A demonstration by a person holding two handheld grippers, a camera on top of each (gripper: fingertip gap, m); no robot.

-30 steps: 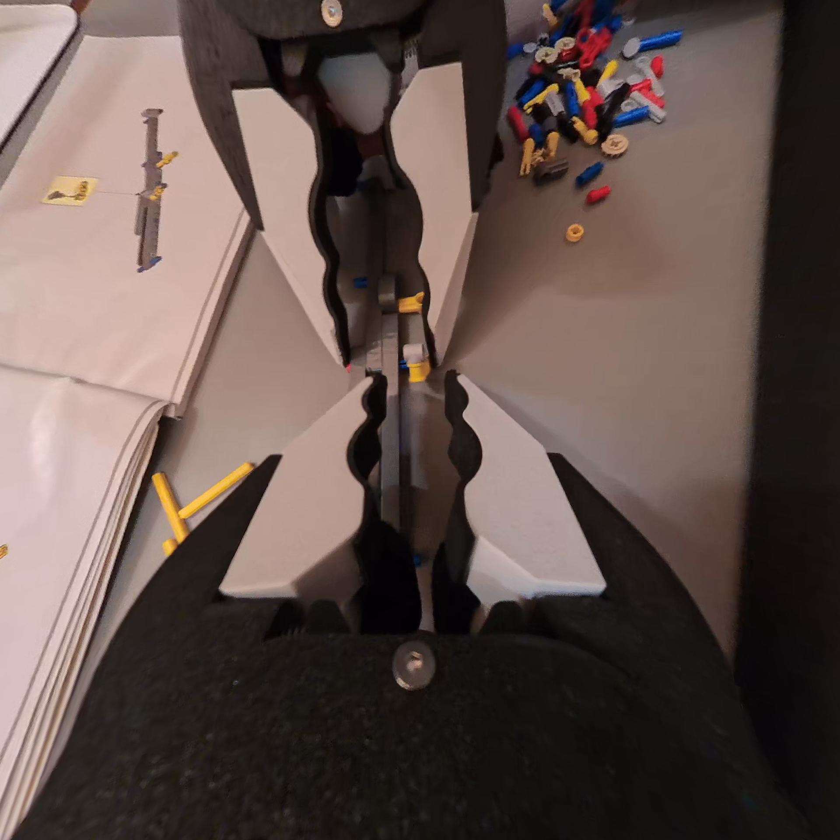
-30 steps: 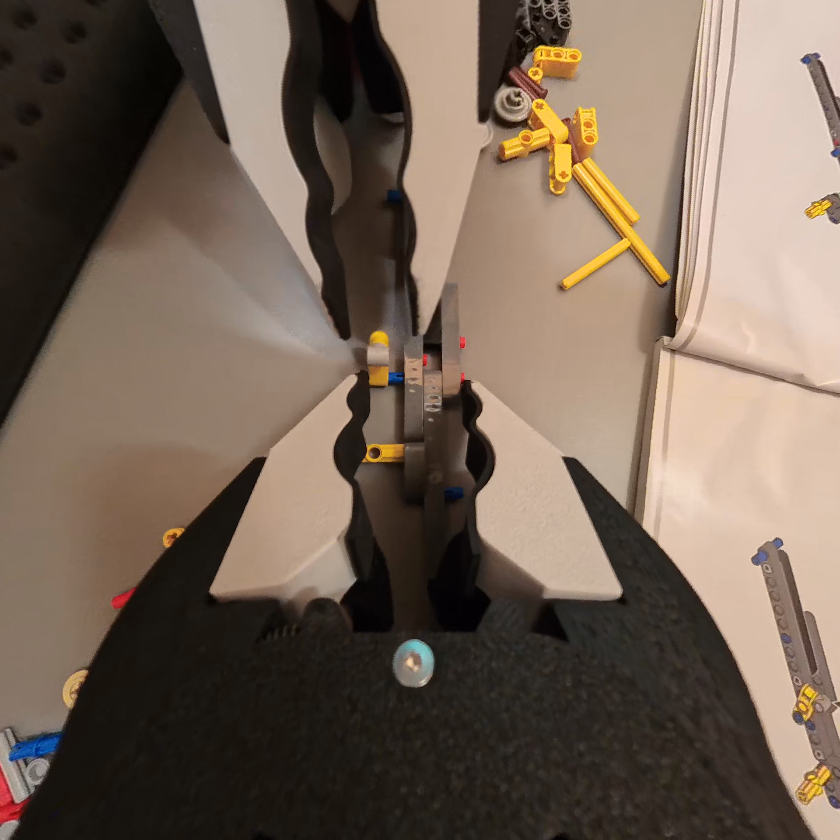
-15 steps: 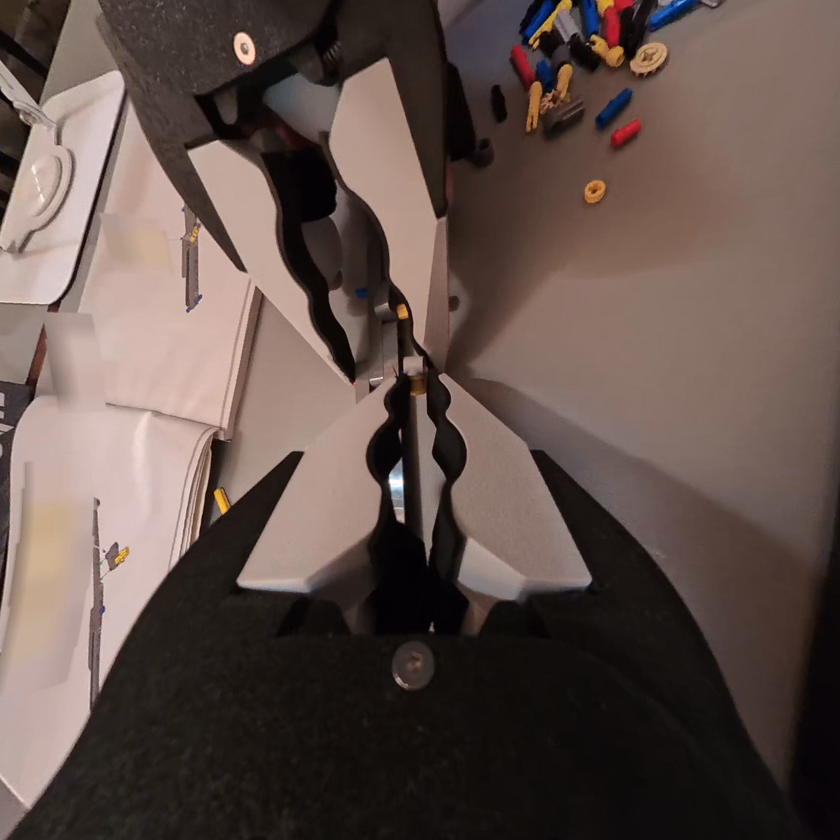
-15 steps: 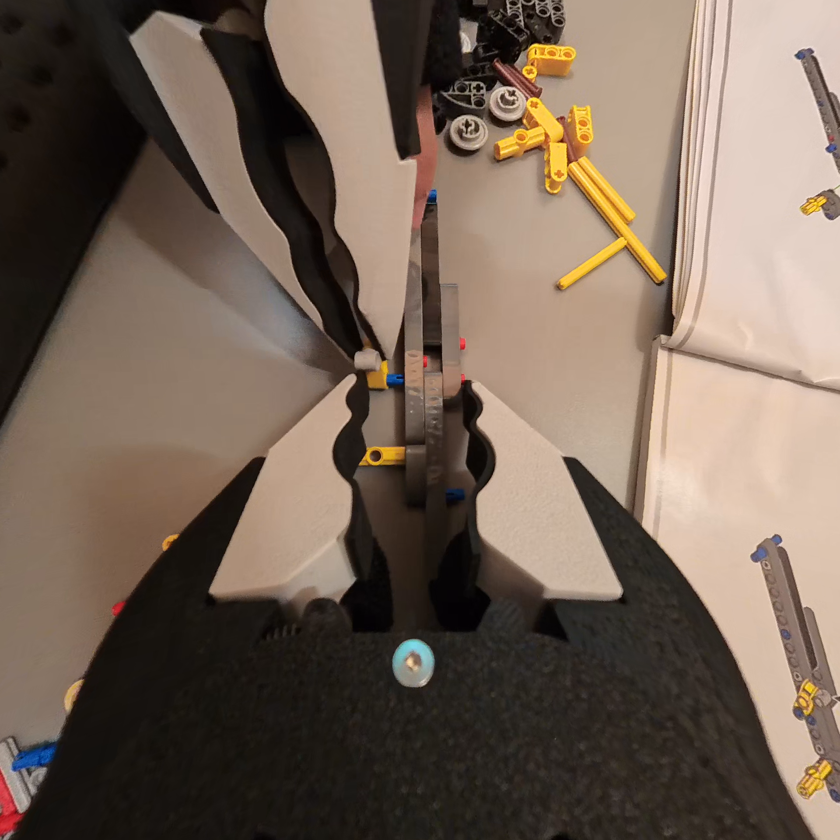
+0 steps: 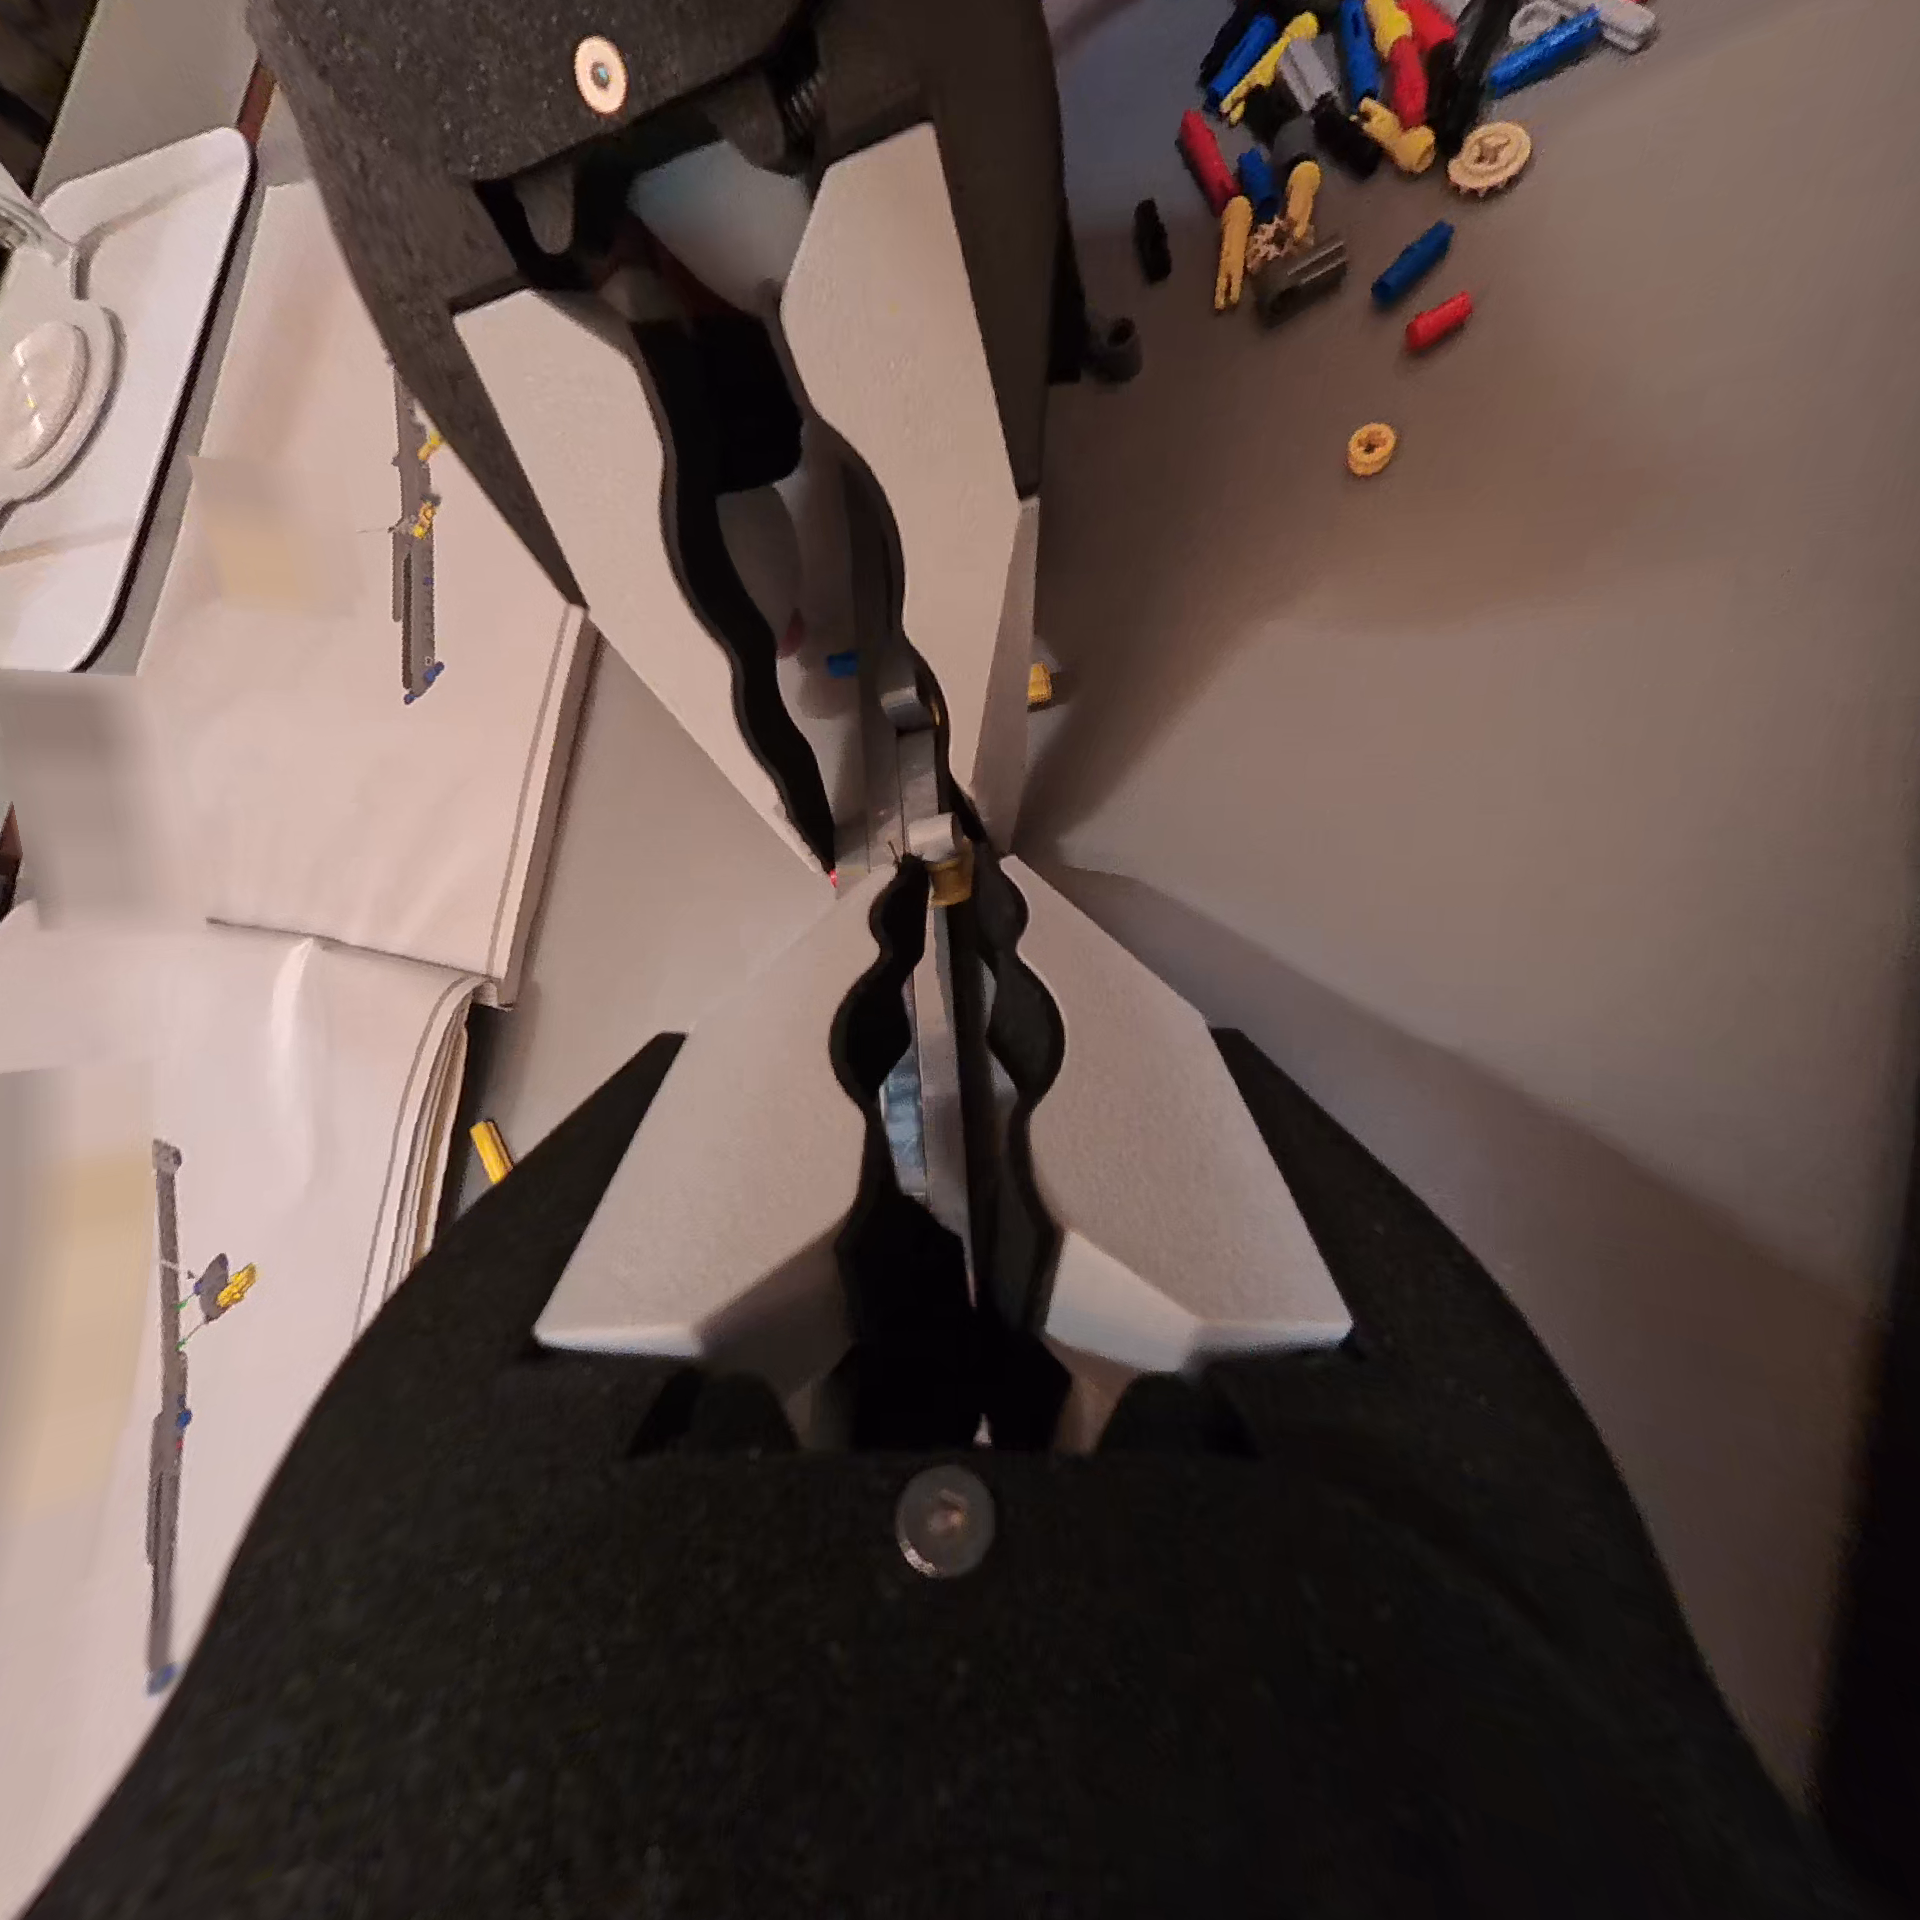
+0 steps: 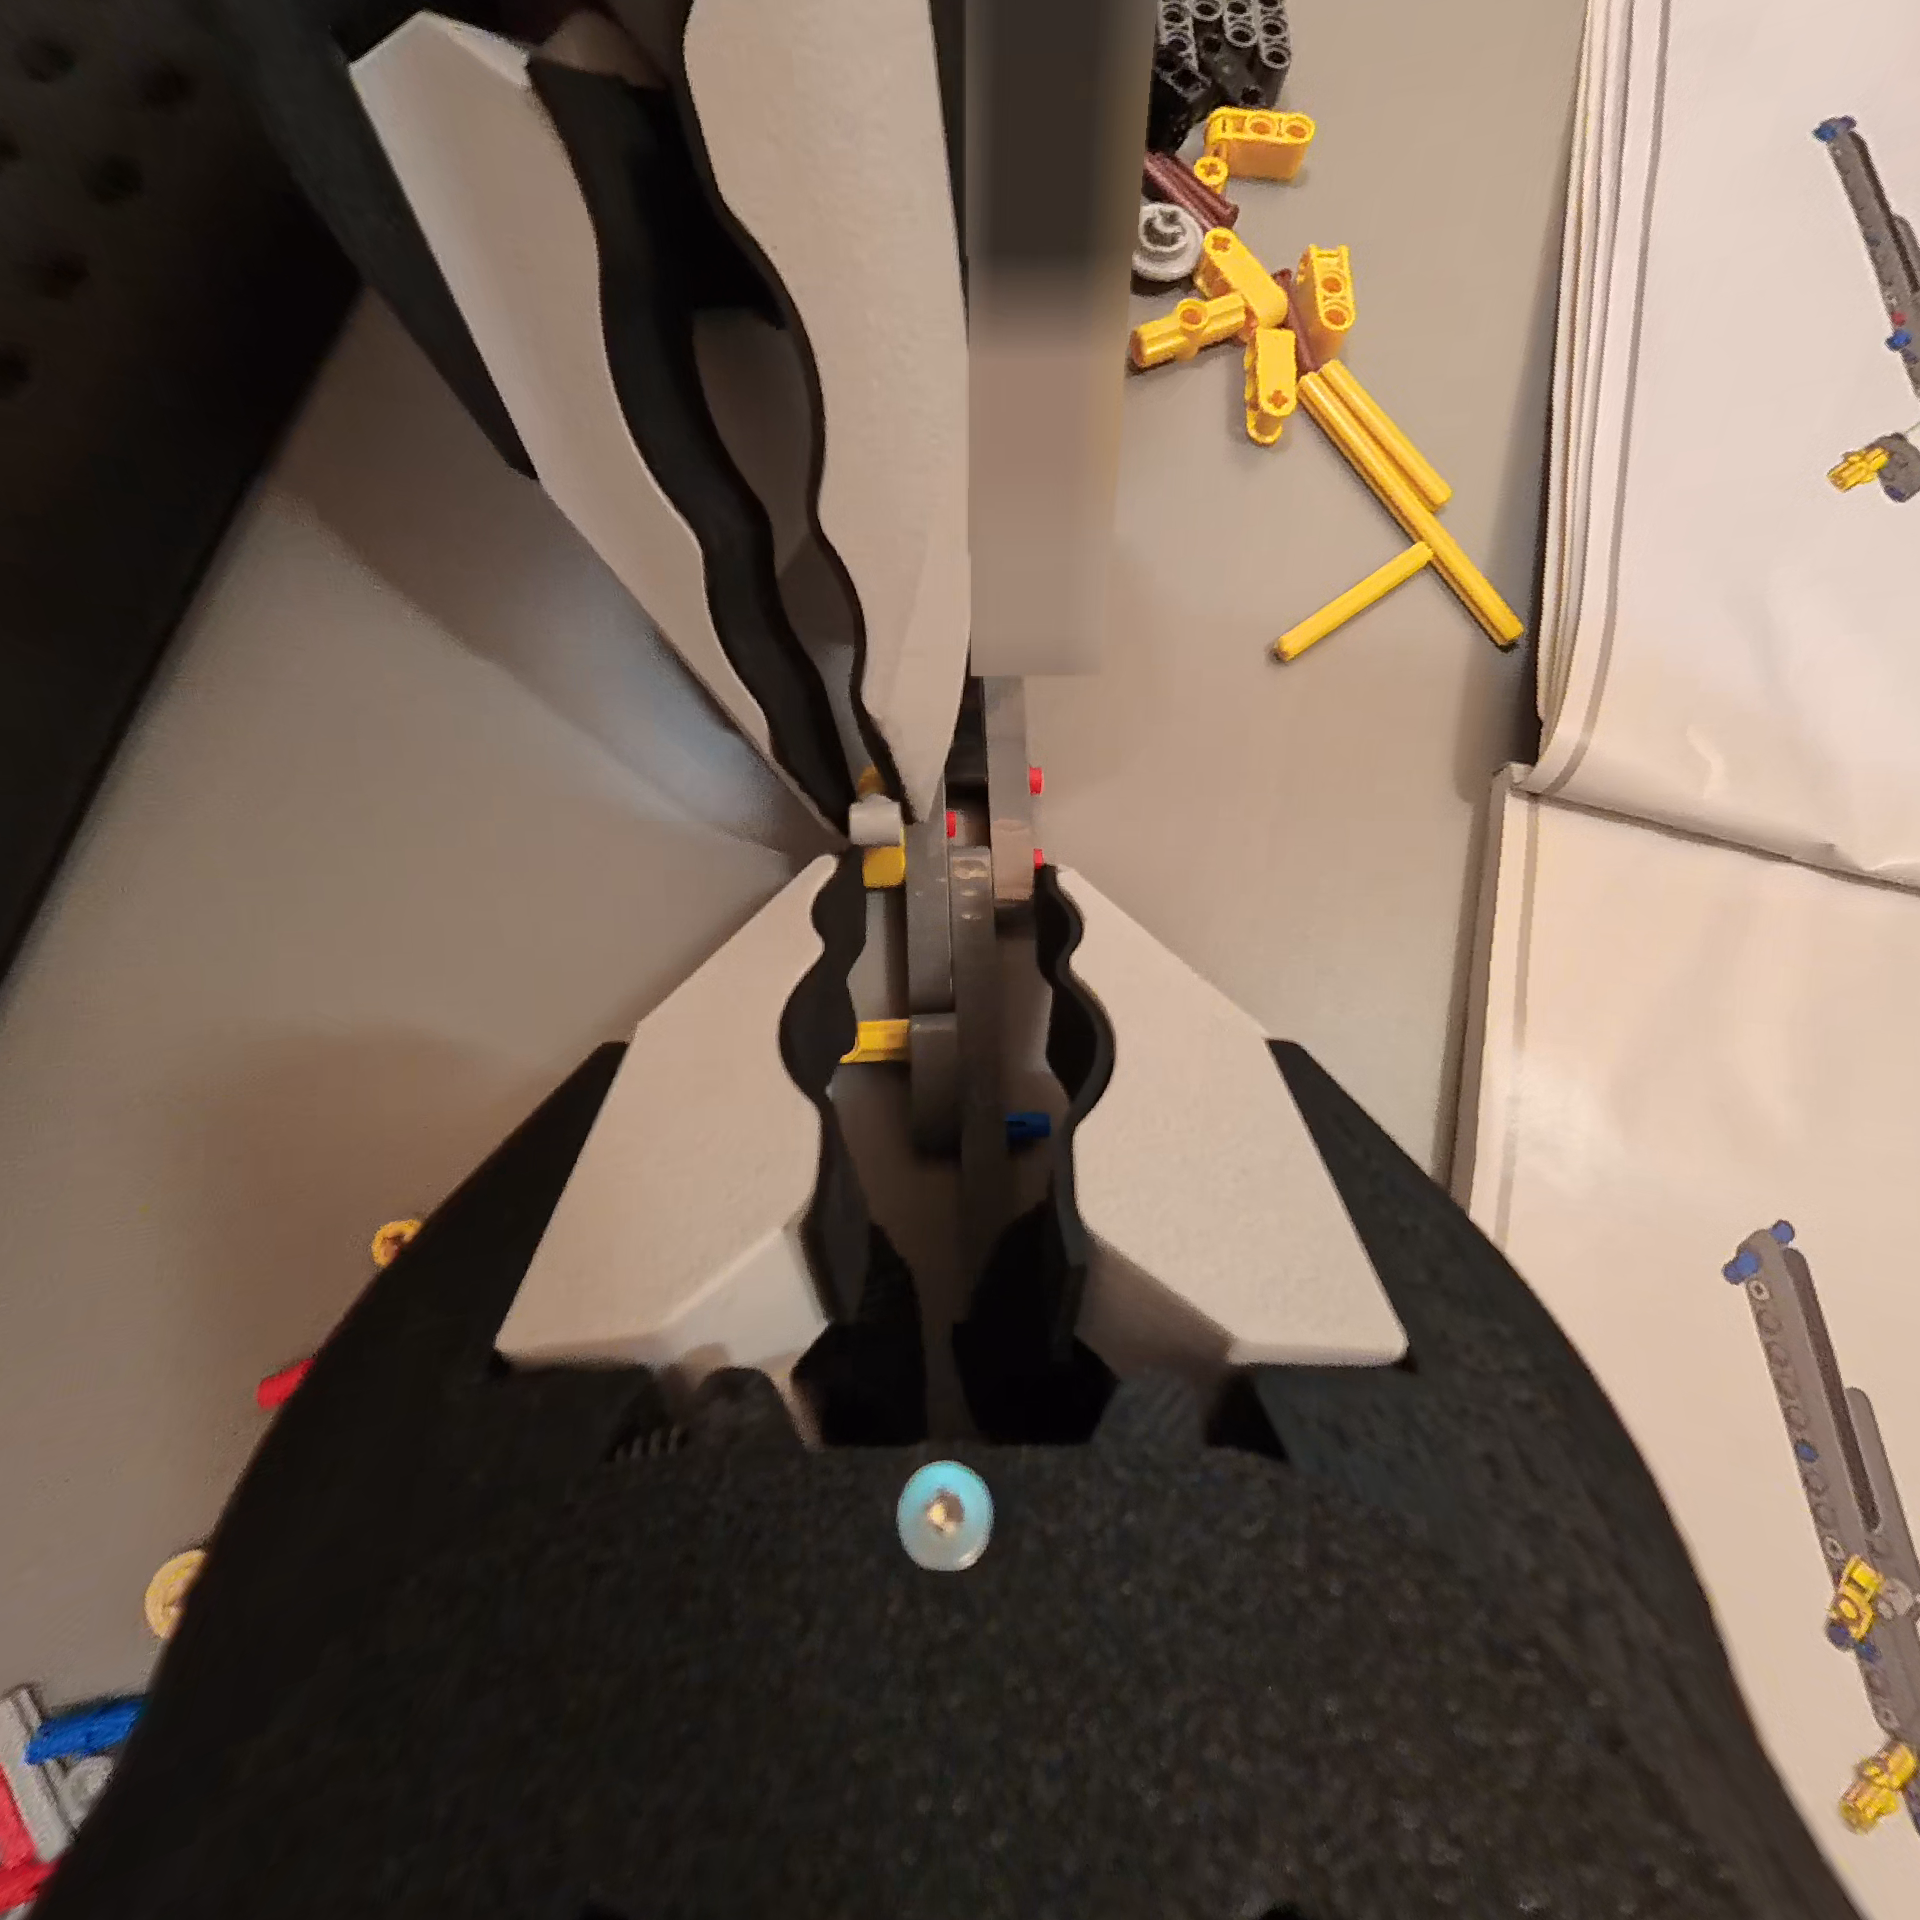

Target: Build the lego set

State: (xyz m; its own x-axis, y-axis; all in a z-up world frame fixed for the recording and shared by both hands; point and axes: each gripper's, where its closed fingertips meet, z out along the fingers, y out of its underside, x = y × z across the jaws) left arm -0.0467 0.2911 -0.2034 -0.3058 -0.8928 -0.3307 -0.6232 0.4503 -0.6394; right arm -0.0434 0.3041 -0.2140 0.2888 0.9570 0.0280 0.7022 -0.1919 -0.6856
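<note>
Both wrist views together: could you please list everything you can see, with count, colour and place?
Grey beam assembly: one, grey with yellow, red and blue pins, held between both grippers.
Loose small parts: a pile, blue, red, yellow, black and tan, far right of the left wrist view.
Yellow parts: a cluster of connectors and axles, beside the booklet in the right wrist view.
Dark beams: a small heap, top of the right wrist view.
Instruction booklet: open, white, on the table.
Table: one, grey.
Left gripper: shut on the assembly.
Right gripper: shut on its other end.
</note>
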